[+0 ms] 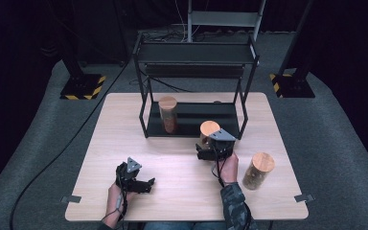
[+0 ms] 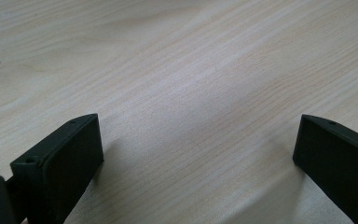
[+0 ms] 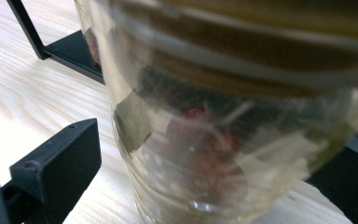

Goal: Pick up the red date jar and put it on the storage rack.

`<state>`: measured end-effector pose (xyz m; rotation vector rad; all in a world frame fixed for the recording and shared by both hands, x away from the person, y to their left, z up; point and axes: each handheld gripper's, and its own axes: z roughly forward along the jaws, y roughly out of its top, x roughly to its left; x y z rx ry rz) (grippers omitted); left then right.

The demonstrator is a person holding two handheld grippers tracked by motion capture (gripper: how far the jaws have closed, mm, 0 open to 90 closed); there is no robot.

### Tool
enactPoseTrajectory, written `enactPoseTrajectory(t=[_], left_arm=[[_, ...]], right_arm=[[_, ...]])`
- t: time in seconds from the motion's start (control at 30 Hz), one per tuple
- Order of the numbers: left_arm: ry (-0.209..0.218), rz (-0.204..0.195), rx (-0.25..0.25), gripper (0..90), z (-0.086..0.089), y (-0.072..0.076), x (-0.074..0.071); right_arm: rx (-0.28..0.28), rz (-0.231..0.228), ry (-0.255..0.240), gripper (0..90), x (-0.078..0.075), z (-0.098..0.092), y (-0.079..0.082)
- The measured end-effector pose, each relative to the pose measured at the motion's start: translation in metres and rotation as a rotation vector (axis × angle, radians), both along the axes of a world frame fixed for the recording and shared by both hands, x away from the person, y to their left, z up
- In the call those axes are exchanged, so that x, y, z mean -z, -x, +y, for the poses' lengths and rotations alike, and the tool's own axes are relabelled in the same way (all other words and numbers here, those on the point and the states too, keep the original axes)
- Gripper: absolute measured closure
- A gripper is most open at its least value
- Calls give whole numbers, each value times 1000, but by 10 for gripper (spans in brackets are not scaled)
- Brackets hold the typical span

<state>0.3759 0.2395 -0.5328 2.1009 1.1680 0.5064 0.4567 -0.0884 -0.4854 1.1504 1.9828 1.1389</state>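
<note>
Three glass jars with wooden lids stand about the wooden table (image 1: 124,124), and the right gripper (image 1: 210,149) is at the middle one (image 1: 209,130), which sits on the tabletop just in front of the black metal shelf rack (image 1: 194,52). In the right gripper view this jar (image 3: 223,140) stands close against the camera, between the jaws, its clear wall showing reddish and pale contents below the wooden lid band; one black jaw rises just beside the glass with a sliver of table between them, and the other jaw is hidden behind the jar, so I cannot tell whether the claw has closed on it. A second jar (image 1: 168,114) stands beyond this gripper on the rack's lowest shelf, and a third jar (image 1: 258,170) stands beside the hand holding this gripper, on its outer side, nearer the table's front edge. The left gripper (image 1: 143,184) hovers low over bare wood well apart from all the jars; in the left gripper view its jaws stand wide apart with nothing between them but wood grain.
</note>
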Motion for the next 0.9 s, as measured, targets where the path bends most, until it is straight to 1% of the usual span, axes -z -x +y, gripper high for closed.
enactPoseTrajectory(t=[0.07, 0.13, 0.2, 0.23, 0.27, 0.3, 0.4, 0.43, 0.47, 0.57, 0.7, 0.9], left_arm=[[0, 0, 0, 8, 0, 0, 0], [1, 0, -1, 8, 0, 0, 0], [0, 0, 0, 7, 0, 0, 0], [0, 0, 0, 7, 0, 0, 0], [0, 0, 1, 8, 0, 0, 0], [0, 0, 1, 7, 0, 0, 0], [0, 1, 1, 7, 0, 0, 0], [1, 0, 1, 8, 0, 0, 0], [0, 0, 1, 7, 0, 0, 0], [2, 0, 0, 8, 0, 0, 0], [2, 0, -2, 9, 0, 0, 0], [2, 0, -2, 9, 0, 0, 0]], right_arm=[[-15, -7, -6, 0, 0, 0, -1], [-28, -18, -3, 0, 1, 1, -3], [-25, -12, -12, 0, 2, 0, -4], [-20, -7, -16, 25, 3, 0, -4], [-20, -4, -23, 72, 4, -1, -4], [-9, -12, -29, 106, 5, -2, -3], [-22, 3, -51, 184, 7, -4, -3], [-30, 13, -51, 199, 7, -4, -4], [-21, 15, -44, 218, 8, -4, -4], [-16, 15, -31, 237, 10, -4, -4], [-24, 14, -40, 242, 10, -5, -4], [-19, 8, -47, 245, 10, -4, -4]])
